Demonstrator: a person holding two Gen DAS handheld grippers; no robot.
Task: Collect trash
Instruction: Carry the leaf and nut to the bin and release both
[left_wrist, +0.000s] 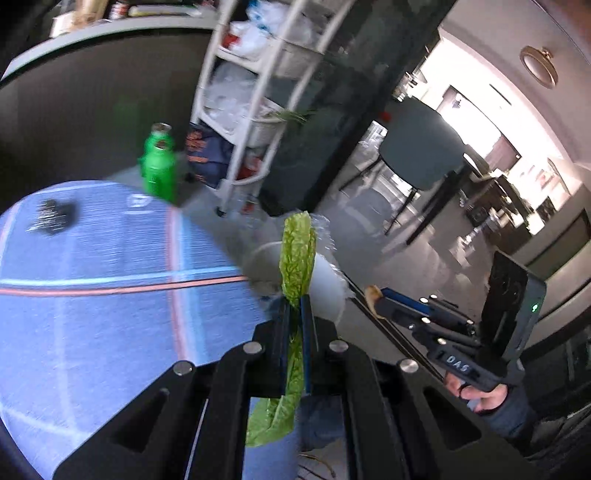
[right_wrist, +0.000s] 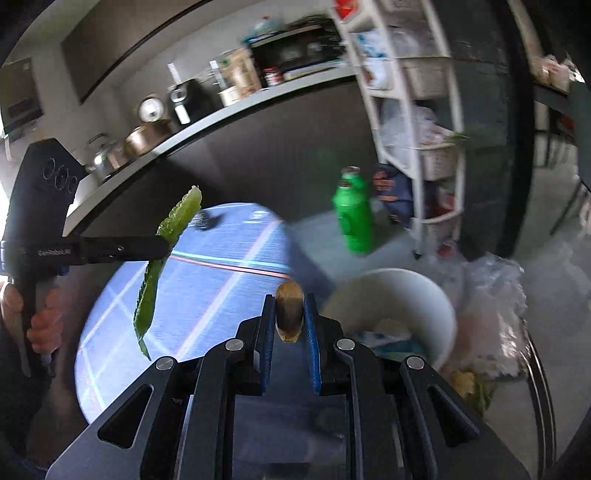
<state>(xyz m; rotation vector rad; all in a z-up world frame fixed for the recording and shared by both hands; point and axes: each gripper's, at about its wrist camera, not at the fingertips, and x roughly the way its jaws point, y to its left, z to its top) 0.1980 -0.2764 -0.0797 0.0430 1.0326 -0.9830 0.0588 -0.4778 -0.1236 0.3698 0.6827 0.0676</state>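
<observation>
Lettuce leaf (left_wrist: 297, 258) pinched inside left claw (left_wrist: 295, 306).

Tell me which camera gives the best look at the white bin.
The right wrist view: the white bin shows its open rim and the scraps inside, just right of the right gripper. In the left wrist view the bin is mostly hidden behind the lettuce leaf and blurred.

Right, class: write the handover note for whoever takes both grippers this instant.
Left gripper: shut on a lettuce leaf, held above the floor.
Right gripper: shut on a brown scrap, near the bin.
Bin: white, on the floor, trash already inside.
Done: both pieces picked up.
Left: drop both in the bin; a dark scrap lies on the blue mat, and a green bottle stands beyond it.
</observation>
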